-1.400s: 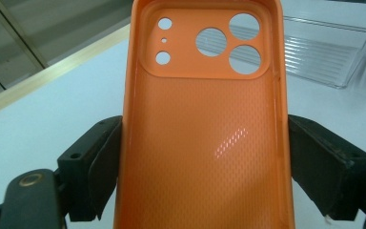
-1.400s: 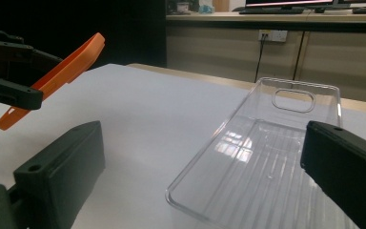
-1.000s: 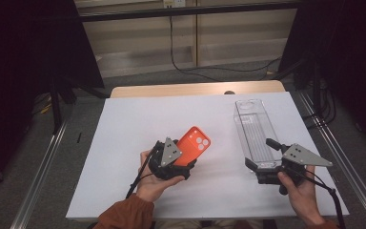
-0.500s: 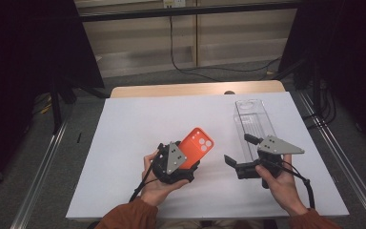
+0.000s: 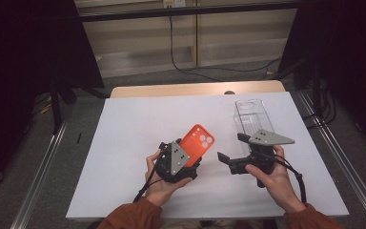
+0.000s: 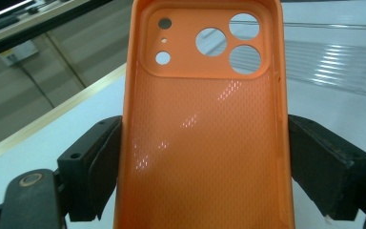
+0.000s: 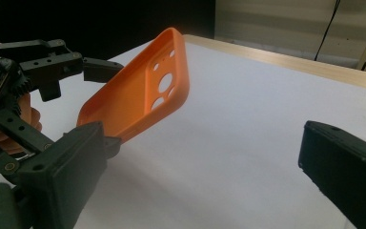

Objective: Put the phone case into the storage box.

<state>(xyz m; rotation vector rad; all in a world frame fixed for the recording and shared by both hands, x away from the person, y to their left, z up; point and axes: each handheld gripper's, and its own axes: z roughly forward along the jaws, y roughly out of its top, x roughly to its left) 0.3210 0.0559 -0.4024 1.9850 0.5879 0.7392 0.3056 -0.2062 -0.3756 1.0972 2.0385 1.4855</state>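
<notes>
An orange phone case is held tilted above the white table, camera holes at its far end. My left gripper is shut on its two long edges. In the left gripper view the orange phone case shows its hollow inside, with a black pad pressing each side. My right gripper stands open just right of it, jaws pointing left toward it, nothing between them. In the right gripper view the orange phone case hangs ahead of the open right gripper, apart from it.
A clear plastic case lies flat at the back right of the table; it is also in the left gripper view. A wooden edge runs along the table's far side. Cables trail on the floor beyond.
My right gripper has moved left, away from the clear case and up close to the orange case. The left gripper has kept its place and its grip.
</notes>
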